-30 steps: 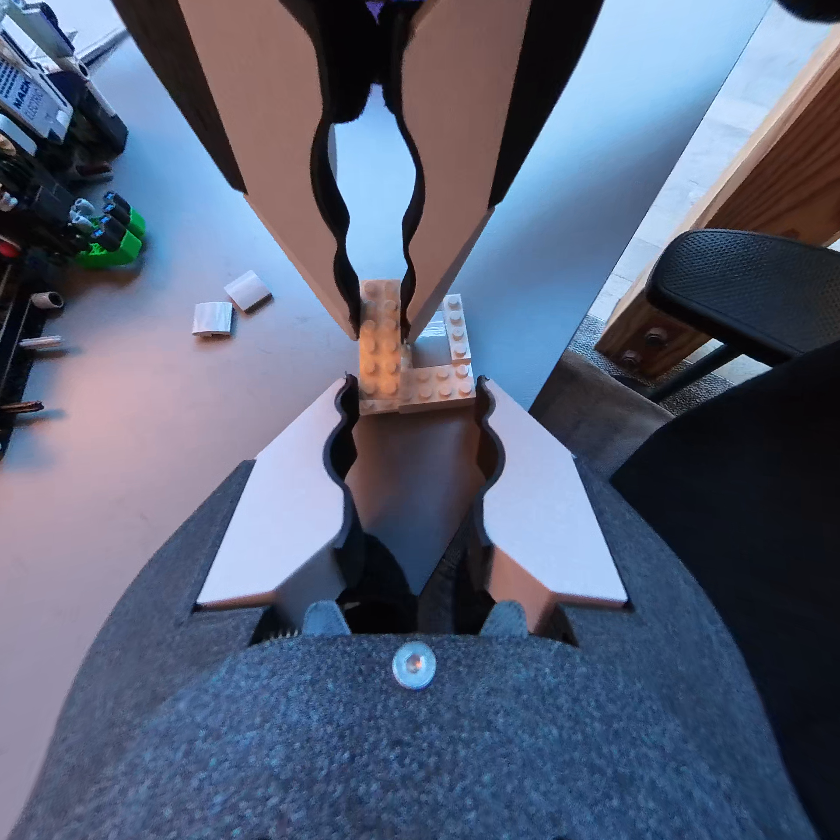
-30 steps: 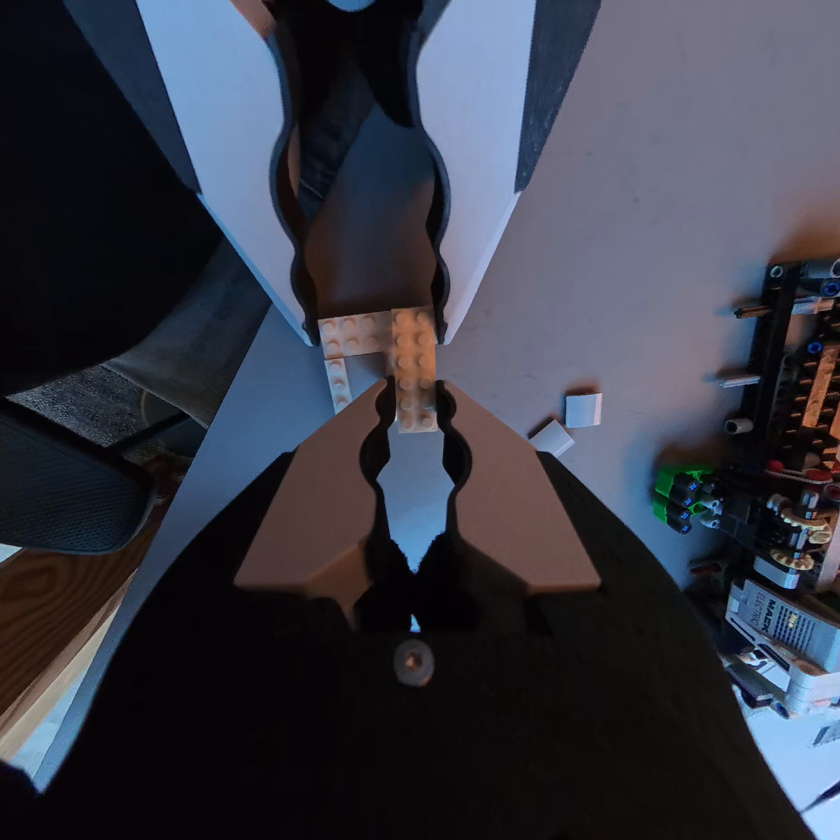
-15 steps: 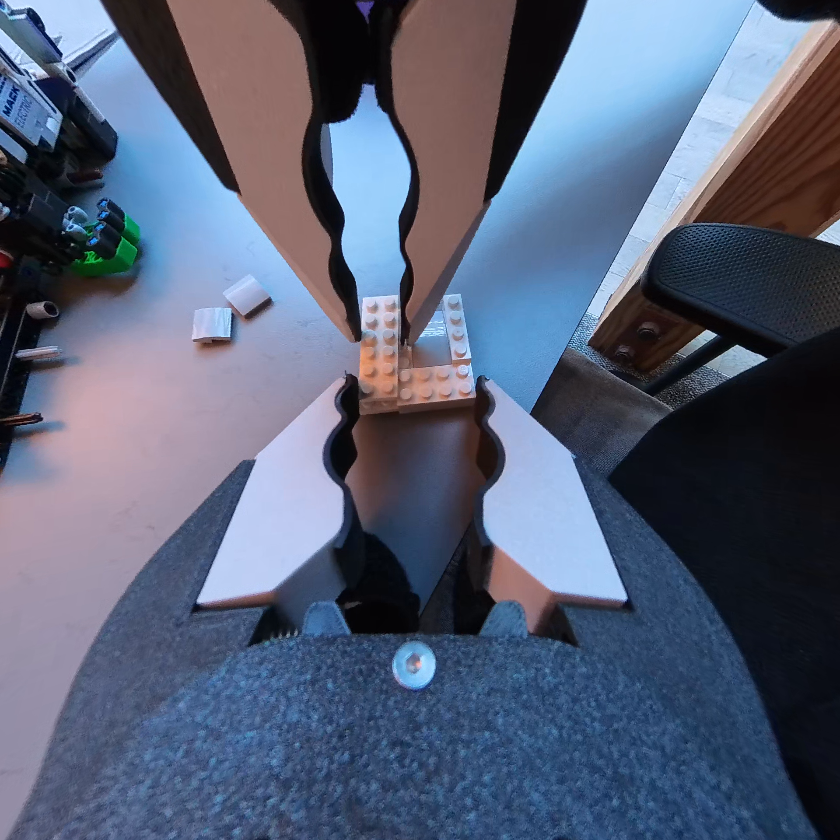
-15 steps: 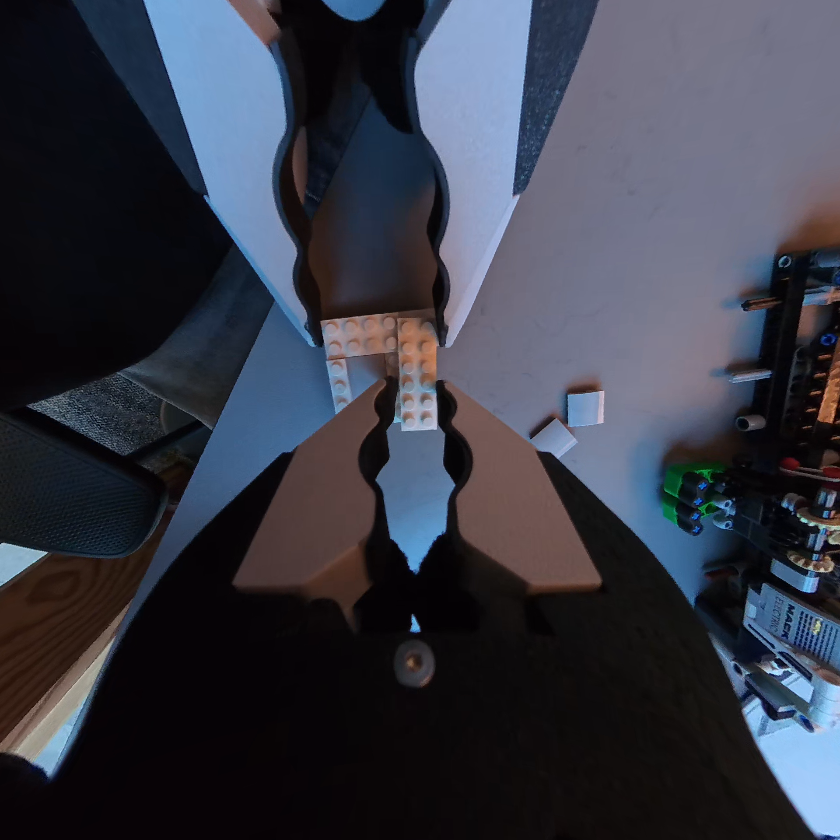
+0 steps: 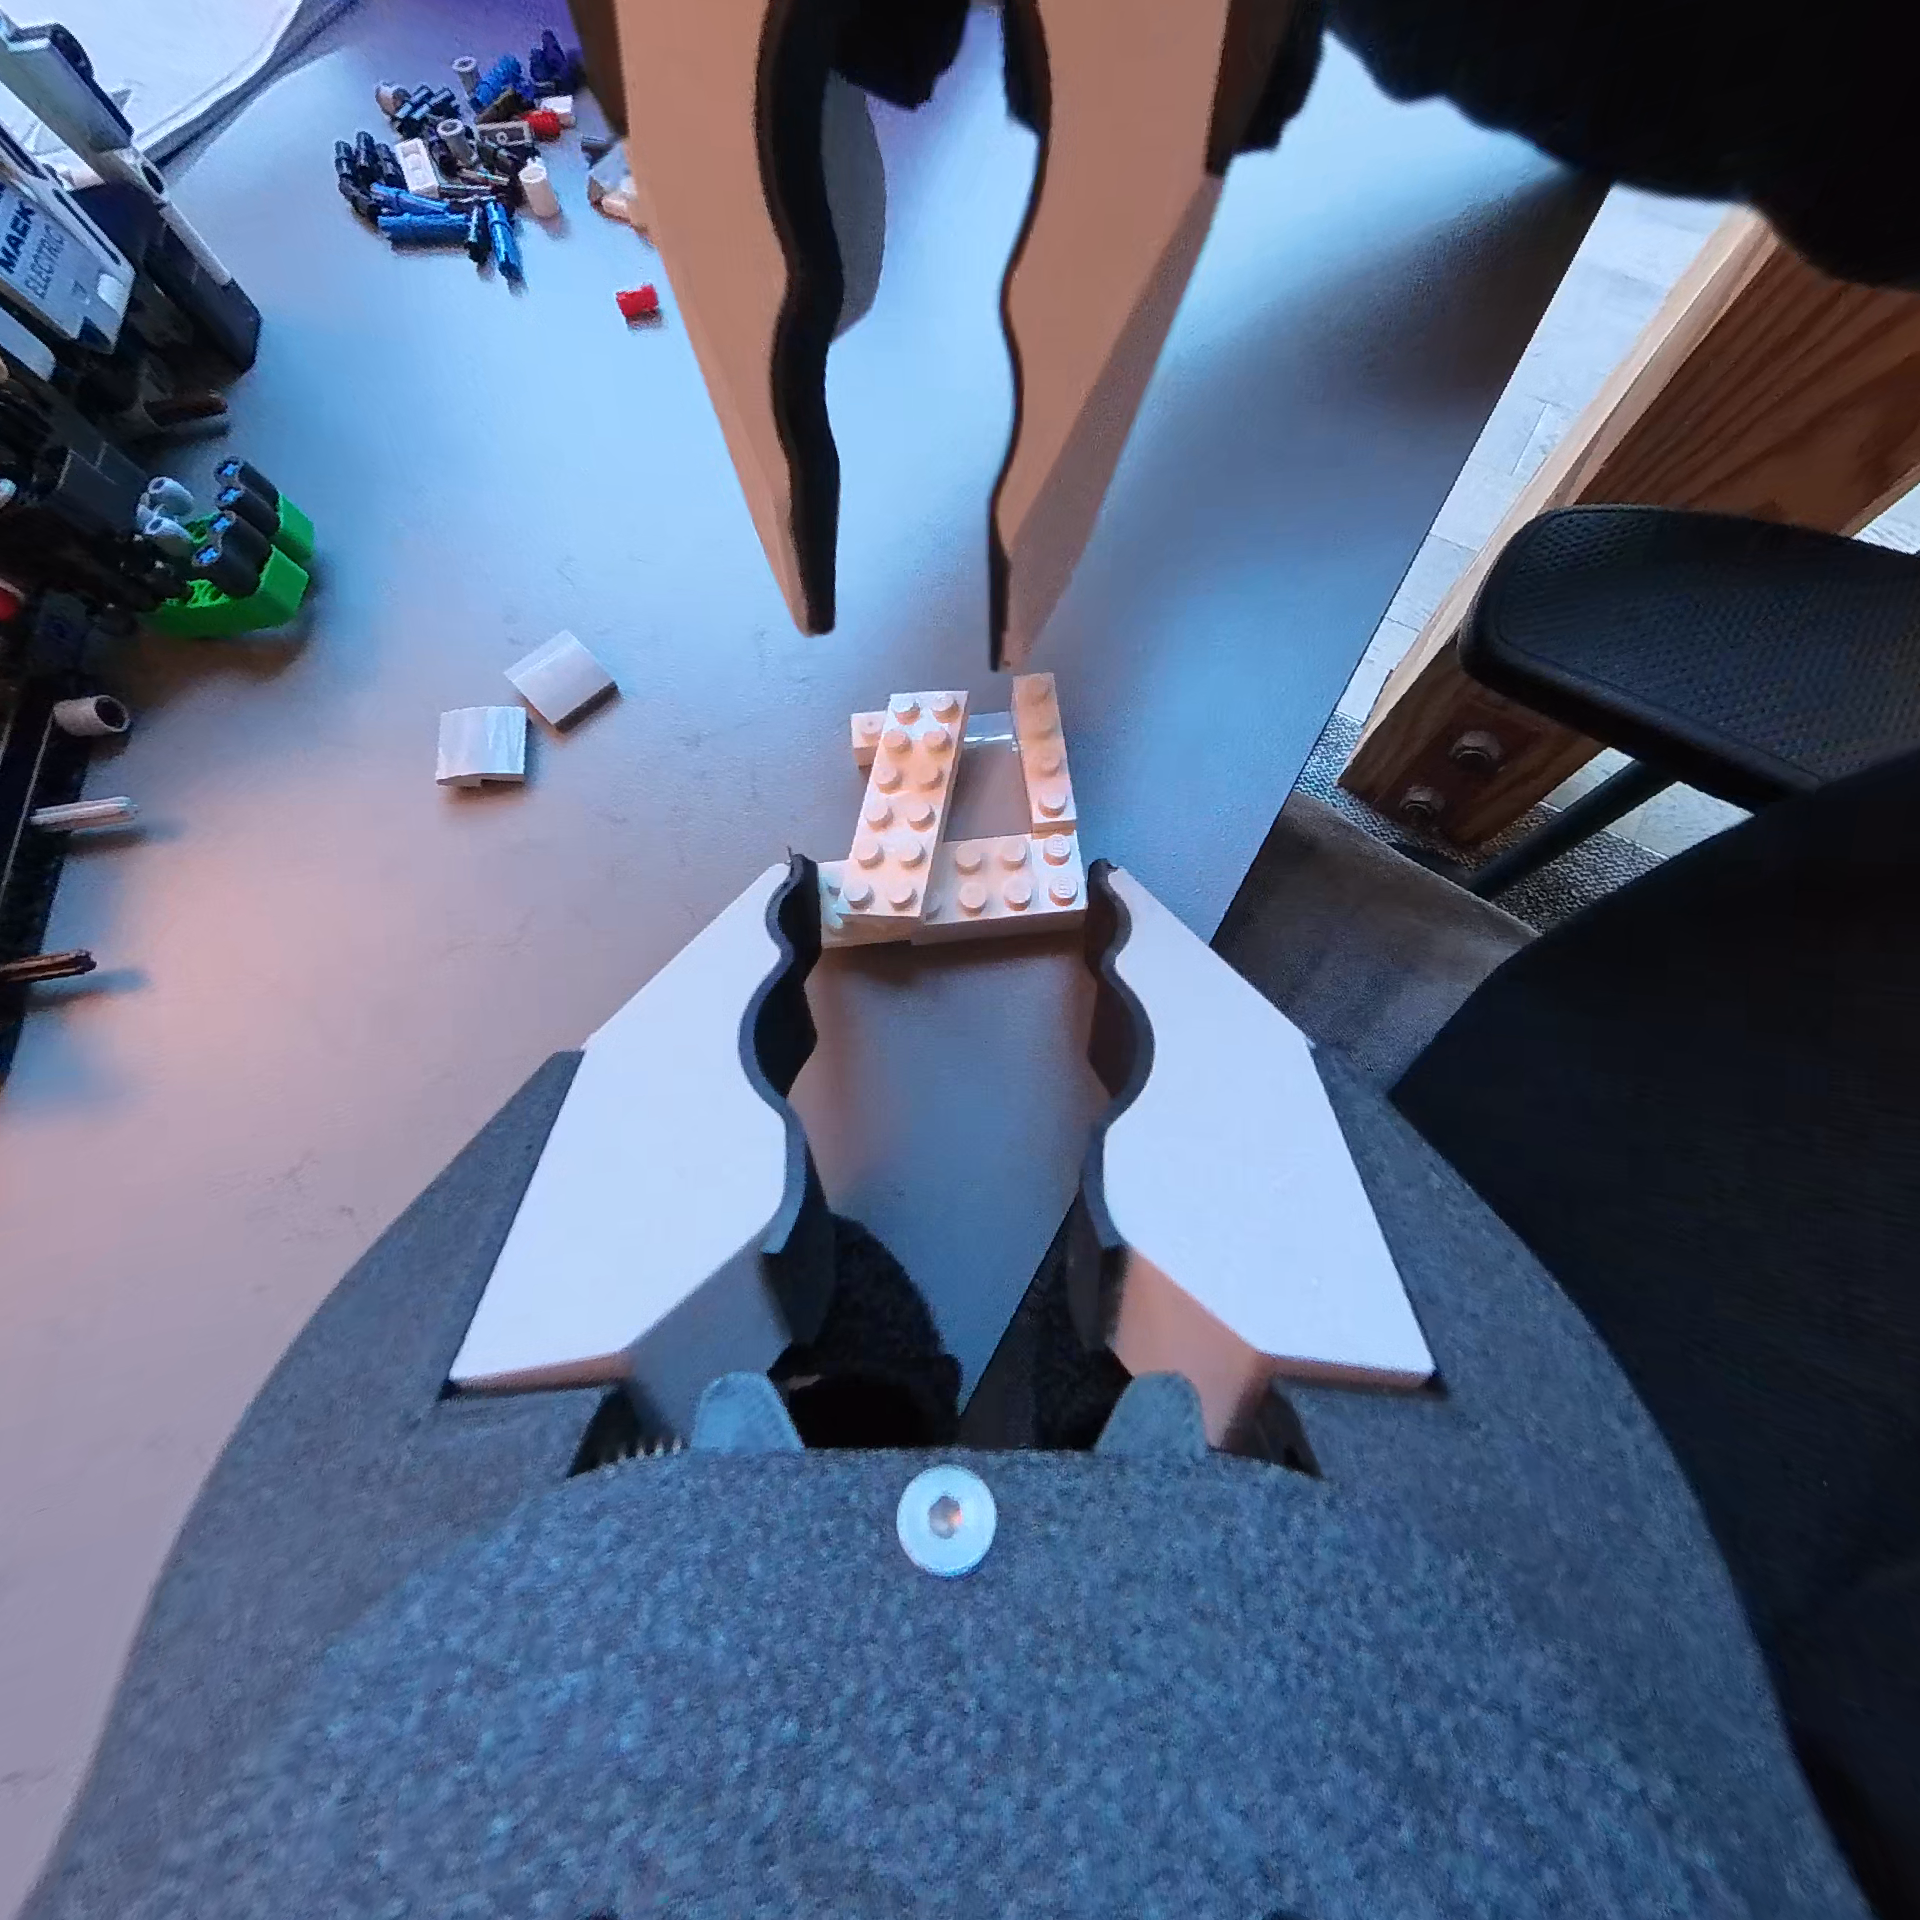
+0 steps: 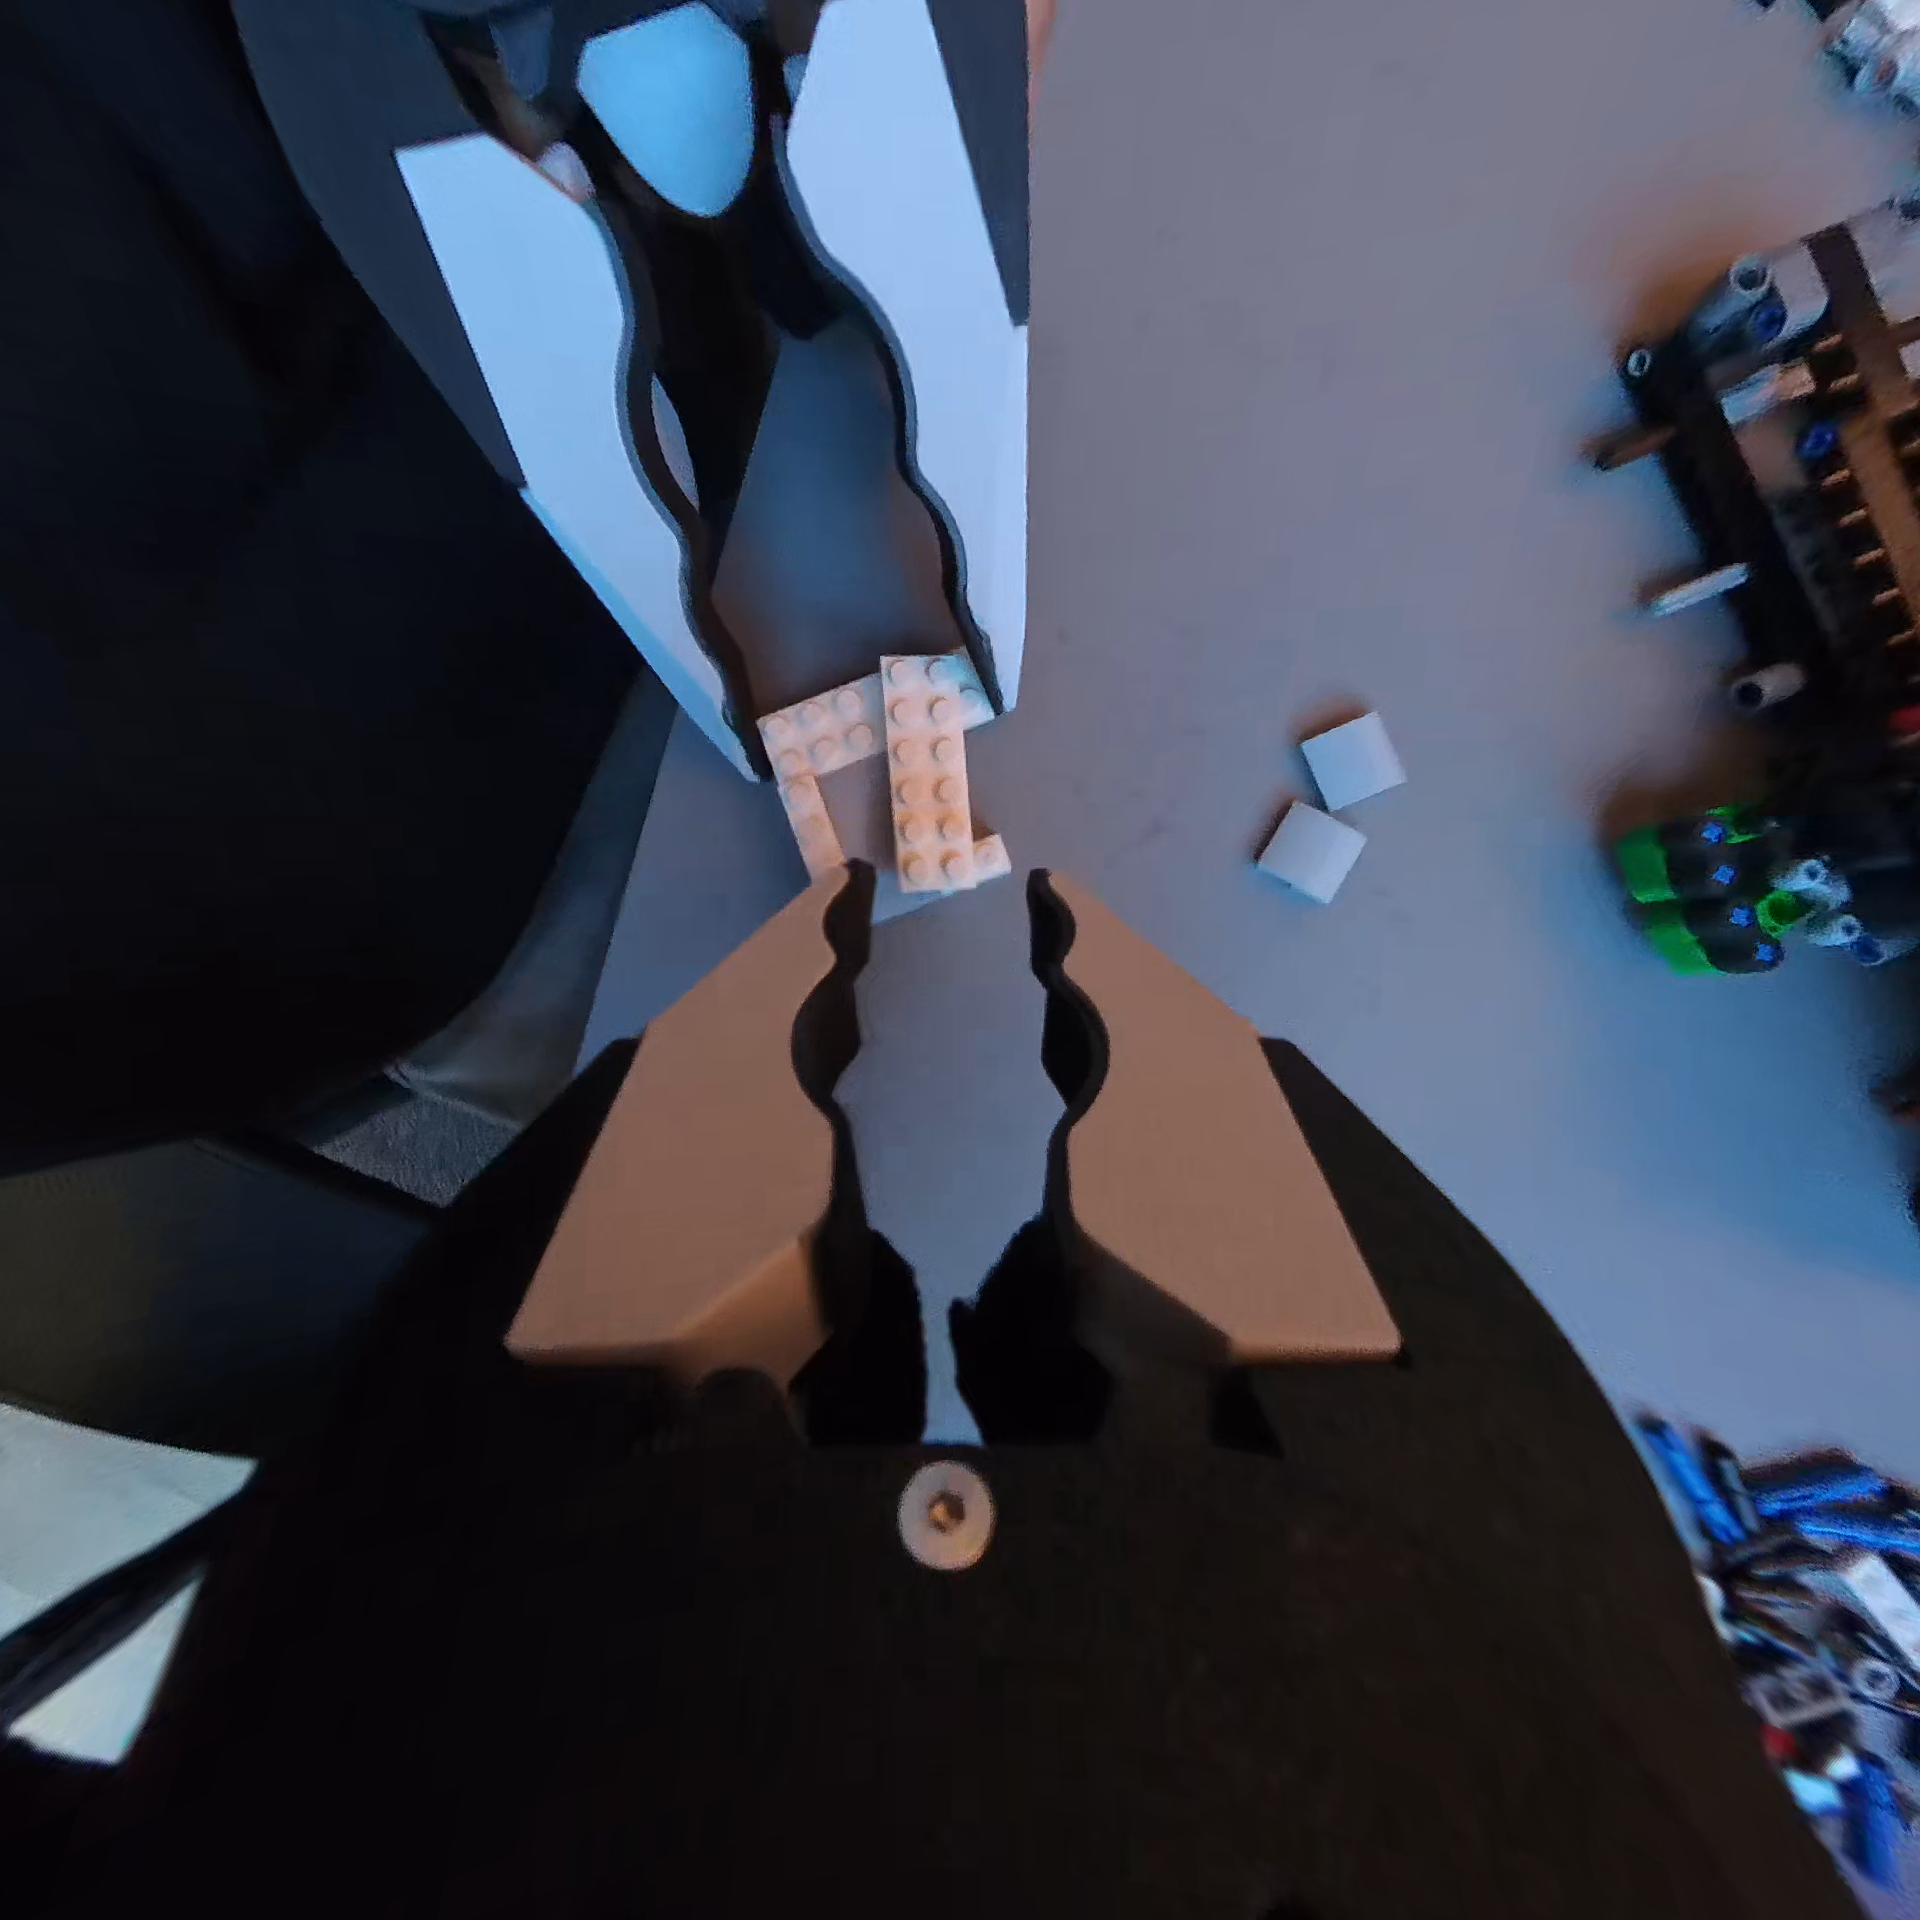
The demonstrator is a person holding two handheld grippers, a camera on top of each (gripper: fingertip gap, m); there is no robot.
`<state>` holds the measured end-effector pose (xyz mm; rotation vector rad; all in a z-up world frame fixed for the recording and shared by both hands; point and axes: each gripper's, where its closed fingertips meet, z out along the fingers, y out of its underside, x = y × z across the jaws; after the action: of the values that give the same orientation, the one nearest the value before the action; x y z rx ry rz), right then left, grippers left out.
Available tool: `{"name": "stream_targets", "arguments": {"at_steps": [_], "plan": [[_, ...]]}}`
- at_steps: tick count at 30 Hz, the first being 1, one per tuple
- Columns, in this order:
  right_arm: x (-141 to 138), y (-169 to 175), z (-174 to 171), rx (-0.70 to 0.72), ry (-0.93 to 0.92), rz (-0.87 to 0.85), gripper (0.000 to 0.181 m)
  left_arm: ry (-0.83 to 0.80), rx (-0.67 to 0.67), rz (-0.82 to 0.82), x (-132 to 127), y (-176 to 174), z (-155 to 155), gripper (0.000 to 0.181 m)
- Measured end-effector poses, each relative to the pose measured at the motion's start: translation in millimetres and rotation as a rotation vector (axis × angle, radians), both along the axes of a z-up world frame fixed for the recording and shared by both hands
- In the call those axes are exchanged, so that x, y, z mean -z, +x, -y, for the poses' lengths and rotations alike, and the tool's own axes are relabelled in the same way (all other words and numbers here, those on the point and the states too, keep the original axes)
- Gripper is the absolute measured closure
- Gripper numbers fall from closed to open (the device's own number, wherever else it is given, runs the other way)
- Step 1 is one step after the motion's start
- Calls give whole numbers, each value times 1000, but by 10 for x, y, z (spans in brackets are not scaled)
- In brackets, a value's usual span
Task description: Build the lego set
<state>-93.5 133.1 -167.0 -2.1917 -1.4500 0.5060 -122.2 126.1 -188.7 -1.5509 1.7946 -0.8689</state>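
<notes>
White plate assembly [image 5: 961, 821] lies on the grey counter [image 5: 416, 1039], close to the counter's edge beside the black chair [image 5: 1704, 623]. It is a frame of studded white plates; a long two-stud-wide plate [image 5: 906, 805] sits on top at a slant, not square with the frame under it.

Left gripper [image 5: 948, 894]: jaws moderately wide, one fingertip at each end of the near side of the frame, touching or just beside it; whether they press it I cannot tell. Same grip seen from the far side in the right wrist view [image 6: 868, 717].

Right gripper [image 6: 943, 883]: jaws apart, nothing between them, tips just short of the far end of the assembly [image 6: 894, 769] and clear of it. In the left wrist view it hangs above the assembly [image 5: 906, 644].

Two small pale curved tiles [image 5: 525, 712] lie side by side, near the assembly. Farther off: green and black built section [image 5: 223, 566] and a scatter of small blue, black and grey loose parts [image 5: 468, 156]. Right wrist view is motion-blurred at the edges.
</notes>
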Motion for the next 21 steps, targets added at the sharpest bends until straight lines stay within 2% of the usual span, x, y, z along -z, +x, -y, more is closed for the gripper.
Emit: {"name": "stream_targets", "arguments": {"at_steps": [1, 4, 9, 21], "plan": [[-7, -33, 11, 5, 16, -26, 149, -1, 4, -1, 1, -1, 2, 131], [46, -99, 26, 8, 49, -54, 151, -16, 45, -12, 2, -14, 52, 131], [145, -217, 101, -23, -78, -97, 163, -46, 84, -28, 1, -37, 96, 131], [150, -205, -4, -155, 53, 116, 166, -73, 91, -54, 7, -44, 92, 130]]}}
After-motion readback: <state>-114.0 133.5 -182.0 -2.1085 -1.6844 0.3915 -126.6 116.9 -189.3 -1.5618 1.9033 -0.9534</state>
